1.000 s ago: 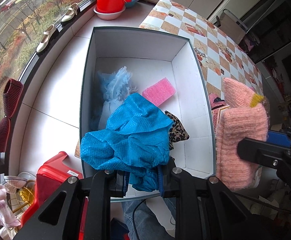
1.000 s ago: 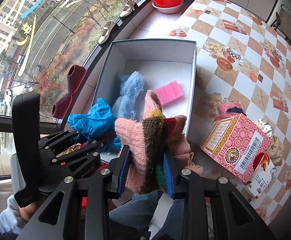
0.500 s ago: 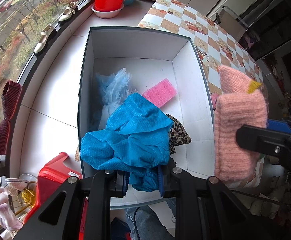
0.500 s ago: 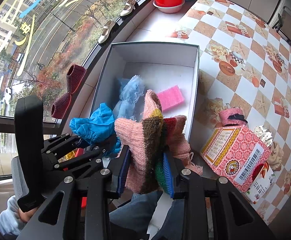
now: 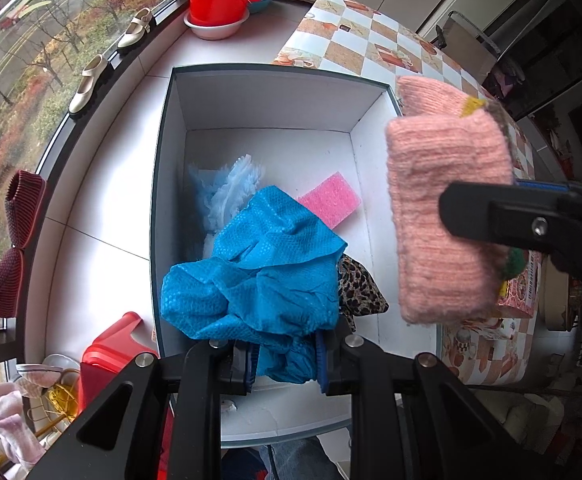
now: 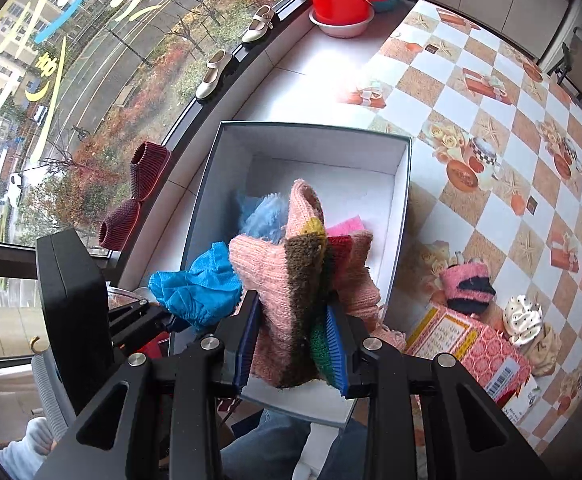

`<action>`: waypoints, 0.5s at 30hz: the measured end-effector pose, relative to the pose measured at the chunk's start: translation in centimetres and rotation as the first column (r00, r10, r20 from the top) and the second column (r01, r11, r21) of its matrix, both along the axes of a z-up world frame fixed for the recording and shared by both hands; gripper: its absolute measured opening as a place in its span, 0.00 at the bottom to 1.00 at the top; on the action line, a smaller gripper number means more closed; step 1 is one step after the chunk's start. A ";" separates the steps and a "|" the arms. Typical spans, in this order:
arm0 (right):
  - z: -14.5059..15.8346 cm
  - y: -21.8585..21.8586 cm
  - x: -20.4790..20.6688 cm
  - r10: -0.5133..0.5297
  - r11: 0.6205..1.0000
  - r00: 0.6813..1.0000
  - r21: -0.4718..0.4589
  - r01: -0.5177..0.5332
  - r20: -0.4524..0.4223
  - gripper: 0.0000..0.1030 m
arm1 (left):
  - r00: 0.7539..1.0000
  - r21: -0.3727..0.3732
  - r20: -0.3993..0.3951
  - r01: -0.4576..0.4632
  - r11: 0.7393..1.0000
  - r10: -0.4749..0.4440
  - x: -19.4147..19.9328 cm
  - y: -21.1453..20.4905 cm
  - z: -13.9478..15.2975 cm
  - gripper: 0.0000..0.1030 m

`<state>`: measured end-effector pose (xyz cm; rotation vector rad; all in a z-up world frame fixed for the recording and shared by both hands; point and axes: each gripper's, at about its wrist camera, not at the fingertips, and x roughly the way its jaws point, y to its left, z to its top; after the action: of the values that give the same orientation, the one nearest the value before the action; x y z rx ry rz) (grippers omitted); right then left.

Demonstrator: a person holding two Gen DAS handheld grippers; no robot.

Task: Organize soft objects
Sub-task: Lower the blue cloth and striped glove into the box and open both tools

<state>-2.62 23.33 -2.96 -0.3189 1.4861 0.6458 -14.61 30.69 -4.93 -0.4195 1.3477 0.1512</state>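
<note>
Pink ribbed knit nearer white box

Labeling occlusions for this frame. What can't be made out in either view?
- Box floor, near end: left view, blue cloth covers it.
- Leopard-print item: mostly under that cloth.
- Pink sponge: right view, knitted piece hides most.
- Carton text: too small.

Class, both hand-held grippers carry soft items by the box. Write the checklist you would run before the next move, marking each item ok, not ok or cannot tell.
1. Left hand-held gripper shut on blue cloth: ok.
2. Right hand-held gripper shut on pink knitted piece: ok.
3. Blue cloth over the white box: ok.
4. Knitted piece wholly over the box: cannot tell.
5. Free floor in the box beyond the pink sponge: ok.
</note>
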 end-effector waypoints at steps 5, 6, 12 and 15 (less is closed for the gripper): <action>-0.7 0.5 0.5 0.013 1.000 1.000 -0.009 -0.013 0.001 0.31 | 1.000 -0.003 -0.010 -0.005 1.000 0.005 0.2 0.1 -0.4 0.23; -0.8 0.6 0.6 0.013 1.000 1.000 -0.011 -0.013 -0.001 0.31 | 1.000 -0.004 -0.012 -0.007 1.000 0.006 0.3 0.1 -0.5 0.23; -1.5 1.0 1.1 0.013 1.000 1.000 -0.016 -0.014 -0.005 0.31 | 1.000 -0.008 -0.023 -0.011 1.000 0.010 0.3 0.1 -0.8 0.23; -1.8 1.3 1.3 0.017 1.000 1.000 -0.019 -0.017 -0.007 0.31 | 1.000 -0.007 -0.026 -0.011 1.000 0.011 0.5 0.1 -1.0 0.23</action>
<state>-1.33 24.64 -4.76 -0.3451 1.4981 0.6475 -14.11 30.74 -5.89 -0.4320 1.3724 0.1617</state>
